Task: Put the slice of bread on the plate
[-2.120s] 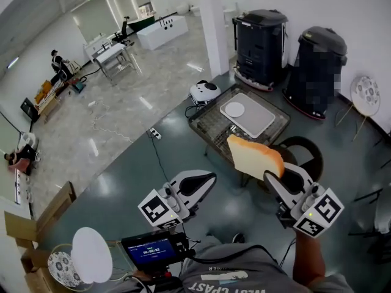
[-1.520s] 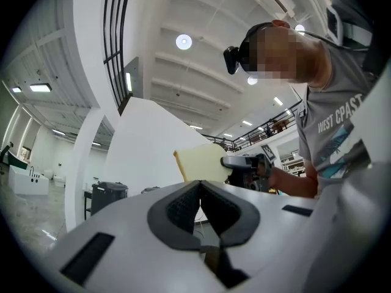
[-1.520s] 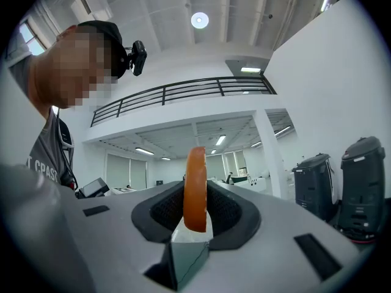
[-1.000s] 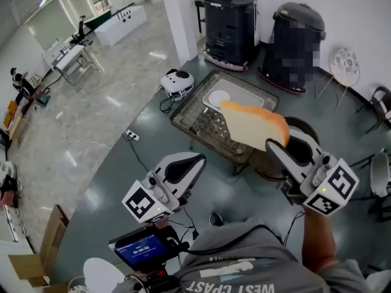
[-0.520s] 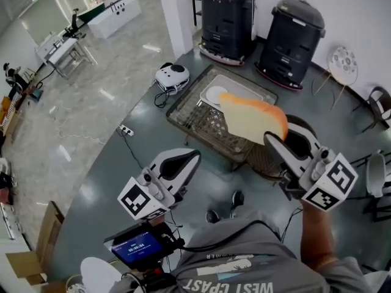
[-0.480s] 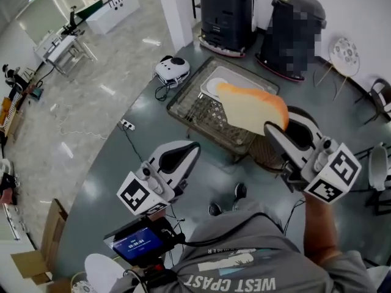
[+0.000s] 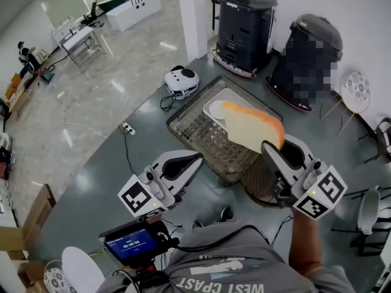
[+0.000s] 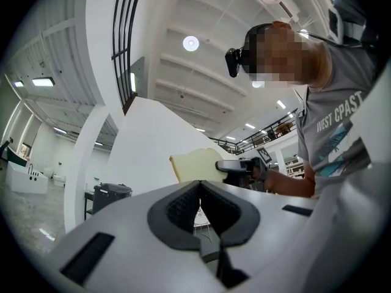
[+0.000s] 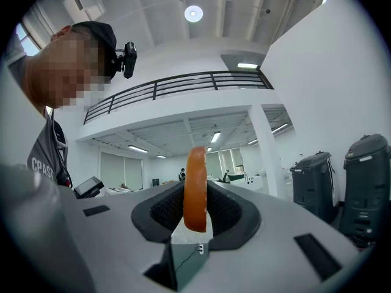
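Note:
A slice of bread (image 7: 250, 127) with an orange crust stands on edge in my right gripper (image 7: 272, 148), which is shut on its lower end. In the right gripper view the bread (image 9: 195, 185) sits upright between the dark pads, at my right gripper (image 9: 195, 215). It hangs over the near part of a wire-top table (image 7: 201, 140). On that table, a white plate (image 7: 215, 110) lies on a grey tray (image 7: 244, 101), just beyond the bread. My left gripper (image 7: 195, 159) hangs lower left, shut and holding nothing; the left gripper view looks past my left gripper (image 8: 198, 191) to the bread (image 8: 195, 166).
Two dark bin-like machines (image 7: 244, 17) (image 7: 308, 54) stand against the far wall. A white rounded device (image 7: 182, 80) and a power strip (image 7: 127, 128) with a cable lie on the floor left of the table. A round dark stool (image 7: 259, 179) sits under my right gripper.
Both grippers have moved together with the person, and the table with the plate now lies closer under the bread. The right gripper's hold on the slice is unchanged.

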### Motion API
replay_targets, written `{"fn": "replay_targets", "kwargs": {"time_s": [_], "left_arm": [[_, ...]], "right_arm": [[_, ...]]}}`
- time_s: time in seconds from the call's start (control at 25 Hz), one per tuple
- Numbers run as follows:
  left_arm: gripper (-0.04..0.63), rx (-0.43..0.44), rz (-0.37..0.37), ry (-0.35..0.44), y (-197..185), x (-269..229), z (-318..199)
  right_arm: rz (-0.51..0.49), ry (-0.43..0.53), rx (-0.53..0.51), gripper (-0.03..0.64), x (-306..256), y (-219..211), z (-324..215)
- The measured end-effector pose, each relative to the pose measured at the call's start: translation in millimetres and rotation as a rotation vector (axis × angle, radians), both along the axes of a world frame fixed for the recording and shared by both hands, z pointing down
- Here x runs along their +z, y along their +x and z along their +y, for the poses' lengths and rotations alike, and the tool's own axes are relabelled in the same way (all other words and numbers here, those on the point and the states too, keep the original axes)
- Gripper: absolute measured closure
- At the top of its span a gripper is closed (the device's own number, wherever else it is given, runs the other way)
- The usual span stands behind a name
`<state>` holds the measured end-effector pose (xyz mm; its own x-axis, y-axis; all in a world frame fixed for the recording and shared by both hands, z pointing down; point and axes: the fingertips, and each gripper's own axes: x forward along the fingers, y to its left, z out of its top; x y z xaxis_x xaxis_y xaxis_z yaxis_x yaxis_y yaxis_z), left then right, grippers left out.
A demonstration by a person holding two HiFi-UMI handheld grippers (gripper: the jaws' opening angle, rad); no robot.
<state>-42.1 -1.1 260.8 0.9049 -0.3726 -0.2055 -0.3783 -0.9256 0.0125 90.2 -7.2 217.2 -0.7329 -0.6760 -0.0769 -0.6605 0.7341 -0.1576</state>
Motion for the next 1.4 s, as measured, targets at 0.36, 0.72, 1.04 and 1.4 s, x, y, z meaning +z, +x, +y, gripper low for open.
{"fn": "replay_targets", "kwargs": {"time_s": [0.36,0.72,1.04,1.4], "left_arm": [[0.587,-0.048,-0.044,0.008,62,0,-28],[0.586,-0.065,-0.066,-0.005,89,7,-41],[0.586,-0.036,-0.068,0.009,91,7,-53],[0.588,-0.012,-0.064,0.015,83,3,-87]], "right_arm": [[-0.027,0.001,-0.071,0.526,8,49,-35],[-0.048,0.001,-0.094,0.526,14,72,-53],[-0.048,0.011,-0.071,0.526,14,73,-62],[-0.048,0.011,-0.049,0.526,11,65,-93]]}}
